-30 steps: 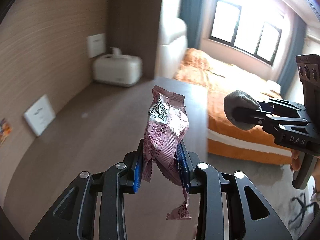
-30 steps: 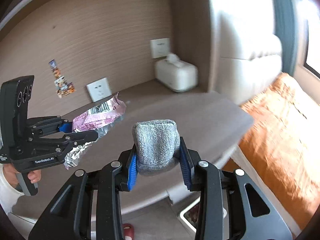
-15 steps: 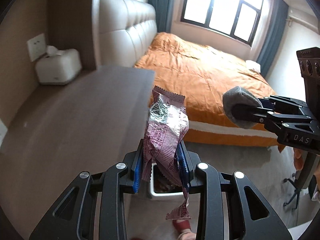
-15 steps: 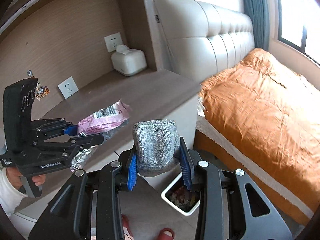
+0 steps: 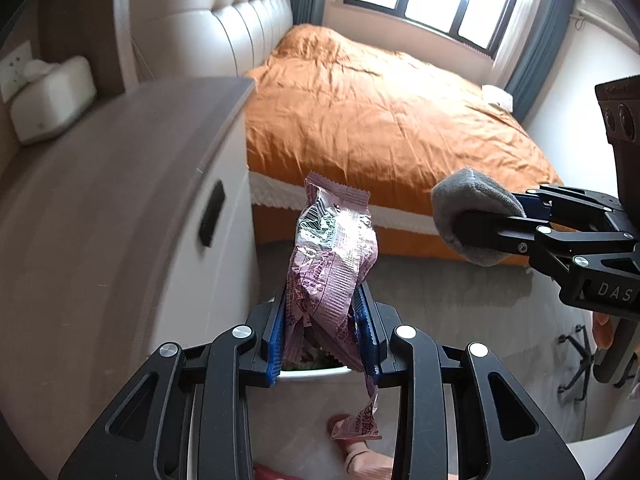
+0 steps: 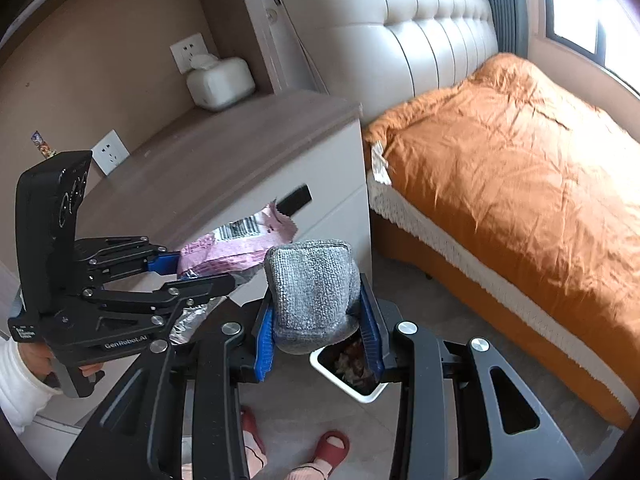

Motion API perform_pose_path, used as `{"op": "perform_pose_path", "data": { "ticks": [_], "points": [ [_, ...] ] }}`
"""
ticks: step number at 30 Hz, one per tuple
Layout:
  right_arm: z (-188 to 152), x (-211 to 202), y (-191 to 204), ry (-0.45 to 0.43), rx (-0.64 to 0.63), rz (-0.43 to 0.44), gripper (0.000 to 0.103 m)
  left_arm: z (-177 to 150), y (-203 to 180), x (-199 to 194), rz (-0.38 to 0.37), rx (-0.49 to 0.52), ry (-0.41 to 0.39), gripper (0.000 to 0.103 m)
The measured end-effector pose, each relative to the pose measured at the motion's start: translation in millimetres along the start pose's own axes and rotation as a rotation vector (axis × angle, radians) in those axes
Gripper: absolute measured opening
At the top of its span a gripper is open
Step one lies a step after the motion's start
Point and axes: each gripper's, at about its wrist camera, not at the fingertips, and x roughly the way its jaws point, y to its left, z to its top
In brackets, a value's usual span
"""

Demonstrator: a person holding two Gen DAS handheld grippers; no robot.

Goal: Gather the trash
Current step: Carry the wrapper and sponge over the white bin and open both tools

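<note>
Bedroom floor; crumpled pink foil wrapper [image 5: 332,256]

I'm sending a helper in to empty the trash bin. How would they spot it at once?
Start at the bed with the orange cover; a white cabinet with a brown top stands beside its headboard end. On the floor by that cabinet's corner sits the trash bin: a small white open box, already holding dark scraps, the only container on the floor.

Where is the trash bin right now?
In the right wrist view, the white trash bin sits on the floor, between the white cabinet and the orange bed, partly hidden behind the grey cloth.
</note>
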Motion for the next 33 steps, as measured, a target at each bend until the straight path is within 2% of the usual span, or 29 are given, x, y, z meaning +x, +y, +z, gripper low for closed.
{"op": "perform_pose_path", "data": {
  "ticks": [8,15,25,27,28,29,30,31,32,33],
  "points": [
    [-19.5,55.8,-26.1,0.067,0.041,0.015,0.038,-18.5,3.4,63.8,-0.022,-0.029,0.066,0.031],
    [-49.7,133.4,-50.4,0.174,0.074,0.019,0.038,-56.3,20.5,147.6,-0.043,-0.077,0.161,0.031],
    [-96.3,238.9,-88.8,0.286,0.195,0.084,0.038,-103.6,37.8,273.0,-0.056,-0.094,0.285,0.032],
    [-106.4,261.5,-100.1,0.329,0.227,0.083,0.043,-112.7,42.7,292.8,-0.055,-0.108,0.312,0.033],
    [-110.2,268.6,-104.3,0.339,0.238,0.079,0.044,-116.0,45.1,298.8,-0.053,-0.116,0.317,0.041],
    [-114.9,278.7,-109.9,0.36,0.252,0.09,0.05,-119.5,48.8,306.3,-0.048,-0.13,0.322,0.05],
    [-117.6,284.2,-113.1,0.367,0.265,0.106,0.061,-122.3,50.8,310.7,-0.056,-0.14,0.327,0.074],
    [-120.3,289.6,-117.3,0.37,0.282,0.116,0.068,-124.4,52.6,315.6,-0.066,-0.151,0.332,0.094],
    [-121.8,292.4,-120.2,0.374,0.291,0.116,0.084,-125.8,53.7,321.1,-0.067,-0.16,0.336,0.097],
    [-124.0,297.6,-123.1,0.384,0.299,0.11,0.089,-127.3,54.2,324.6,-0.071,-0.164,0.349,0.098]
  ]
}}
